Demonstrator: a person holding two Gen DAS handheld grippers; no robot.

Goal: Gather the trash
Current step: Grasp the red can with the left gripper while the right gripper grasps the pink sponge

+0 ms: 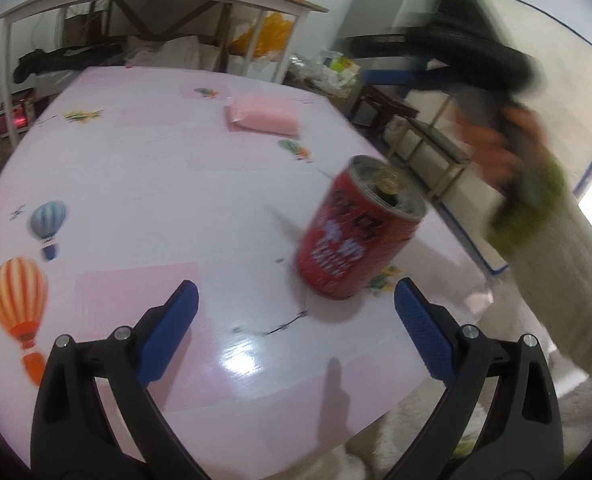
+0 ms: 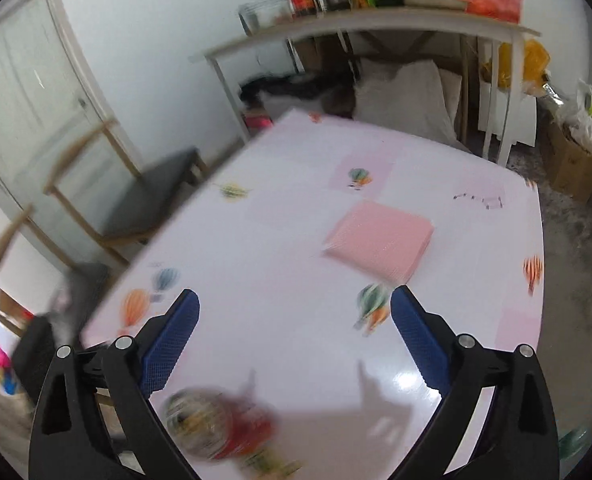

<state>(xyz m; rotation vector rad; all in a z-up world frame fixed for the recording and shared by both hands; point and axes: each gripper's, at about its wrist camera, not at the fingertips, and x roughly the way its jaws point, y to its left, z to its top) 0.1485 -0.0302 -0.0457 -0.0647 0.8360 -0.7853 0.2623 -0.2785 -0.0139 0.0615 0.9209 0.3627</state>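
A red drink can (image 1: 360,232) with its top opened leans to the right on the pink balloon-print table (image 1: 135,184), near the table's right edge. My left gripper (image 1: 296,294) is open and wide, with the can just beyond its fingertips and nothing between its pads. A hand in a cream and green sleeve (image 1: 496,148) holds the other tool up at the right. In the right wrist view my right gripper (image 2: 295,298) is open above the table (image 2: 296,200). The can (image 2: 215,428) shows as a red blur low by the left finger, clear of the pads.
A pink packet (image 1: 261,116) (image 2: 380,236) lies flat further back on the table. Behind stands a shelf table (image 2: 376,24) with jars and plastic bags. Wooden chairs (image 2: 95,184) line the table's left side. A cardboard box (image 2: 572,164) and a stool (image 1: 388,108) stand to the right.
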